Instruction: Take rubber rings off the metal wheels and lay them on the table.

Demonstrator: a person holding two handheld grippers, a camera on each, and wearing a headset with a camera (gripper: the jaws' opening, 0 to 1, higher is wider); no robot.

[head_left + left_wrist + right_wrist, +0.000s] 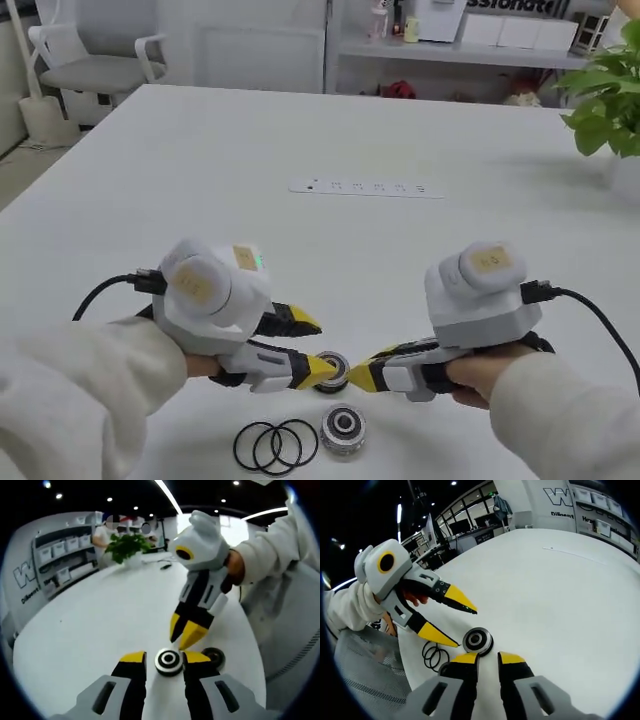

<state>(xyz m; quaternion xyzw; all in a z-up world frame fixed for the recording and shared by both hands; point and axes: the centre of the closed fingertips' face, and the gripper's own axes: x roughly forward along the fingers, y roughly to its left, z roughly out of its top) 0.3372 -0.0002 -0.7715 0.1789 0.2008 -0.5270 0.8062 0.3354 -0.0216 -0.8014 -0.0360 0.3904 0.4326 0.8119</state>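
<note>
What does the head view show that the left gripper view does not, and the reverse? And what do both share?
Head view, not the left gripper view: three black rubber rings on the table and a white power strip. The reverse: ceiling lights. Both: the wheel between the left gripper's open jaws, the second wheel, the right gripper pointing at the first wheel, the plant.

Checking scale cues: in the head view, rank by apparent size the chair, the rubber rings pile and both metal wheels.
1. chair, largest in the picture though farthest away.
2. rubber rings pile.
3. nearer wheel and farther wheel: they look alike, and the farther one is partly covered, so unranked.
</note>
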